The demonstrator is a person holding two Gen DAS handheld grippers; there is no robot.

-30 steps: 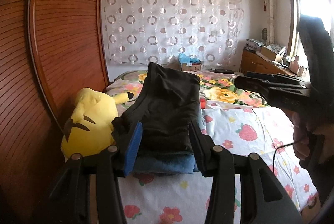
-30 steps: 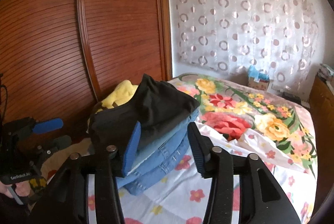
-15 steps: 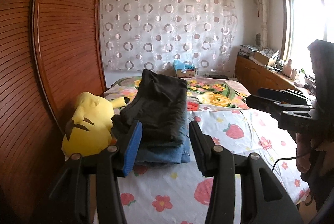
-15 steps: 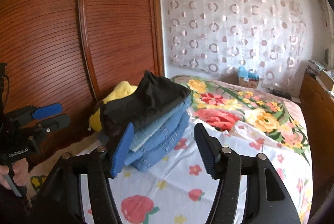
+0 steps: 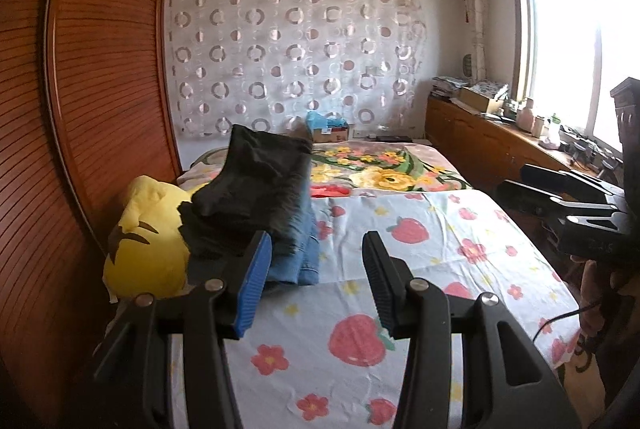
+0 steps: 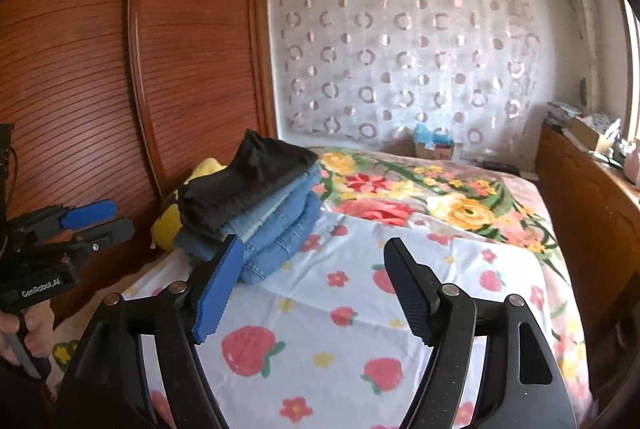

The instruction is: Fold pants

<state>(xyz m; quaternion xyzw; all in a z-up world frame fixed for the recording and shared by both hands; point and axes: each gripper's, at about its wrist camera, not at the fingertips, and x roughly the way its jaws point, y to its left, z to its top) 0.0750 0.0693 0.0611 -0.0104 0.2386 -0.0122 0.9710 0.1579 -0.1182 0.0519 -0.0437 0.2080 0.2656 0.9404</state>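
the left tool point(image 5: 316, 285) hangs over the bed with its jaws spread and nothing between them; the right tool point(image 6: 310, 293) is the same, jaws apart and empty, out above the strawberry-print sheet point(image 6: 360, 313).

from the left tool, the task's thing sits at about eleven o'clock: the black pants point(image 5: 256, 189), folded into a compact slab and resting on top of a stack of folded jeans point(image 5: 298, 253). in the right wrist view the same black pants point(image 6: 244, 185) crown the jeans point(image 6: 276, 233) at about eleven o'clock too, near the left edge of the bed. the black piece looks squared off, though one end rides higher than the other and its lower edge bulges a little past the denim.

judging by this, the folding looks finished and the piece already stacked; neither tool touches cloth. what could remain is only a tidy of that sagging edge, or another garment, but no unfolded pants show anywhere on the bed.

further out, a yellow plush toy point(image 5: 148, 237) lies touching the stack on its left side, wedged toward the wooden wardrobe doors point(image 5: 92, 109); it would crowd any push from that side. a flowered blanket point(image 5: 380, 169) lies at twelve o'clock beyond the sheet, then a cardboard box point(image 5: 332, 133) and a circle-patterned curtain point(image 5: 296, 53). a cluttered wooden sideboard point(image 5: 492, 137) runs under the window at two o'clock.
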